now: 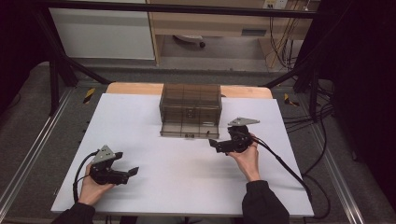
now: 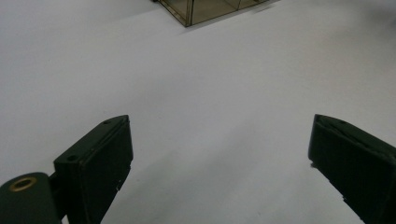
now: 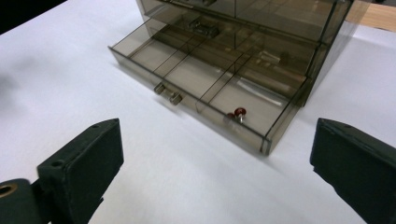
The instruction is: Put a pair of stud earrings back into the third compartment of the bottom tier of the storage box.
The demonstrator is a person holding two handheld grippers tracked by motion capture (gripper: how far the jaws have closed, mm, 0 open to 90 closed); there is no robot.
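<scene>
The smoke-tinted clear plastic drawer box (image 1: 190, 108) sits at the far edge of the white table (image 1: 177, 177), about midway along it, with its bottom drawer (image 3: 196, 88) pulled out toward me. I read that as deliberate: the drawer stands open so its compartments can be reached from above. In the right gripper view the drawer is split by thin clear dividers into several bays, with a small metal pull handle (image 3: 168, 93) on its front wall. In the bay nearest the drawer's right front corner lies a small red-headed metal piece (image 3: 237, 113); I can't make out exactly what it is. Upper tiers of the box hold a few small dark items, too blurred to name.

My right gripper (image 1: 219, 144) hangs just in front of the drawer's right end, jaws spread wide with nothing between them. I judge the little red piece to be already set down in its bay, and the gripper clear of it.

My left gripper (image 1: 128, 173) rests near the table's near left corner, well apart from the box, jaws also wide and empty, parked out of the way.
</scene>
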